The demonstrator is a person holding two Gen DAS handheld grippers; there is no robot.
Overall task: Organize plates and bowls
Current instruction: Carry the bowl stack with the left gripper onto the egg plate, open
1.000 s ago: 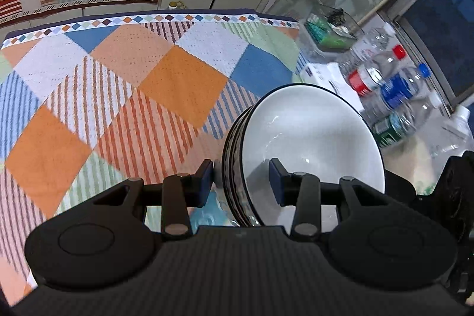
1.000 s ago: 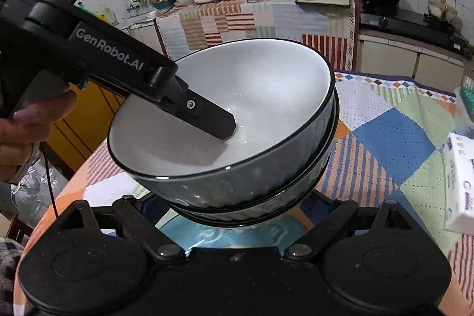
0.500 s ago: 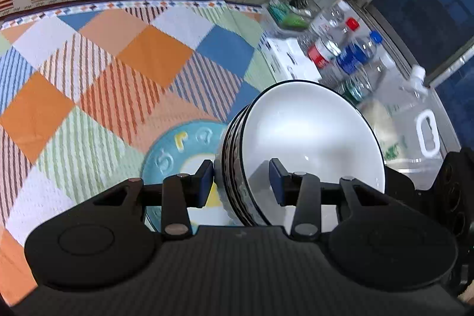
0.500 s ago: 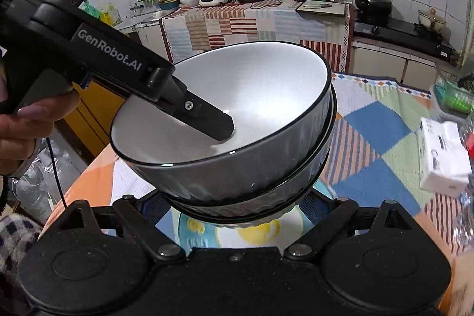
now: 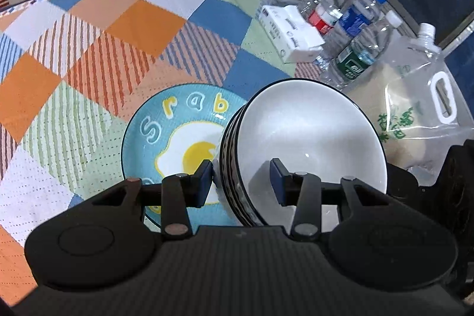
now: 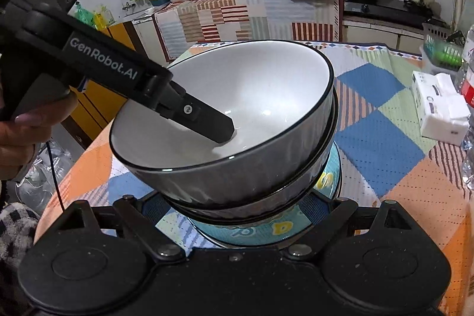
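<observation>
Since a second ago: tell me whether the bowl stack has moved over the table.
Yes. In the left wrist view the bowl stack, once over bare checked cloth, now hangs at the blue egg plate, nearer the water bottles.

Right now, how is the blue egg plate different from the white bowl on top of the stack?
The blue egg plate is flat and shallow; the white bowl is deep. The plate has a fried-egg picture and letters; the bowl is plain white inside with a dark rim. The plate lies on the tablecloth; the bowl is tilted, nested in other bowls, gripped by the left tool. Both are round.
</observation>
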